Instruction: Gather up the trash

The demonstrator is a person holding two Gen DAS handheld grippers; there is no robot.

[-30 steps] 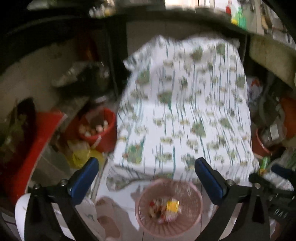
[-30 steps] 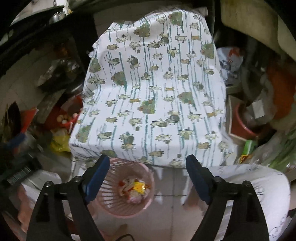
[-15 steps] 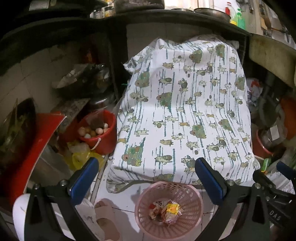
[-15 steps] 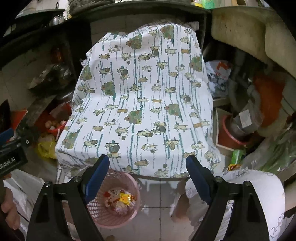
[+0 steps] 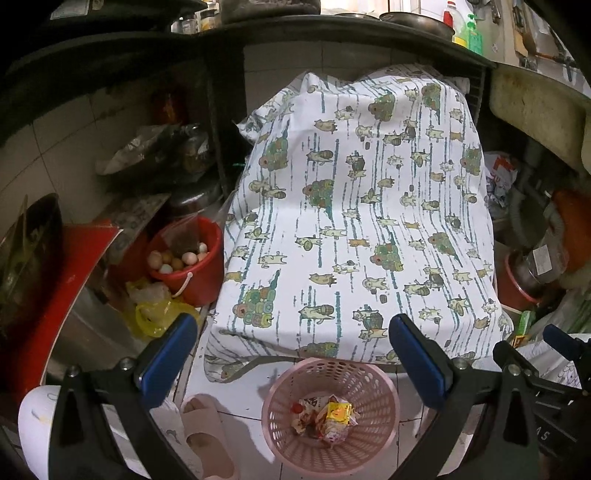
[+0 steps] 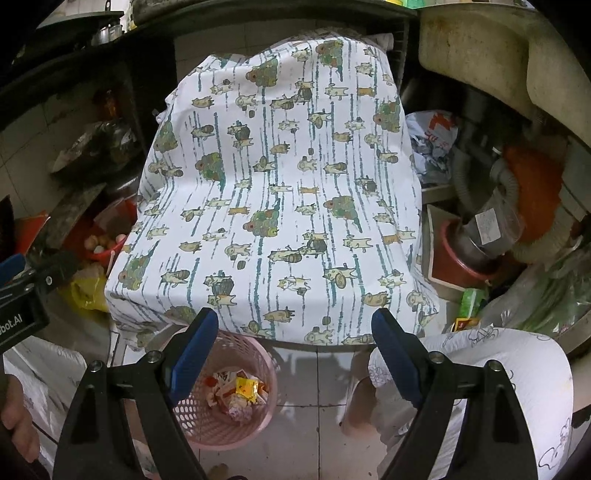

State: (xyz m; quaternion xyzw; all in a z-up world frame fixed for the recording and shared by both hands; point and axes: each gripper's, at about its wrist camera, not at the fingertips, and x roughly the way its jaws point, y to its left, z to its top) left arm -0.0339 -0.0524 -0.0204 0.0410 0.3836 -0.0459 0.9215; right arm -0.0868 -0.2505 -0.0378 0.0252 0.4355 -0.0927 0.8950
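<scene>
Clutter fills a cramped floor space under a dark counter, seen from two wrist cameras aimed steeply down. At left of the left wrist view, a red plastic bucket of eggs stands beside a crumpled yellow plastic bag. In the centre, a white cloth printed with cartoon animals and teal stripes drapes over a boxy shape. At lower centre, just in front of the cloth's hem, a pink perforated plastic basket stands on the white tiled floor, holding a small heap of crumpled snack wrappers, yellow and red.

The left gripper frames the basket from above, blue pads wide apart and empty. In the right wrist view, the right gripper is likewise wide and empty, basket at its lower left.

Wrappers look light, soft and slippery, likely to crush; pinching a bunched fold should work. The basket seems light and slightly flexible; its rim offers the best hold.
</scene>
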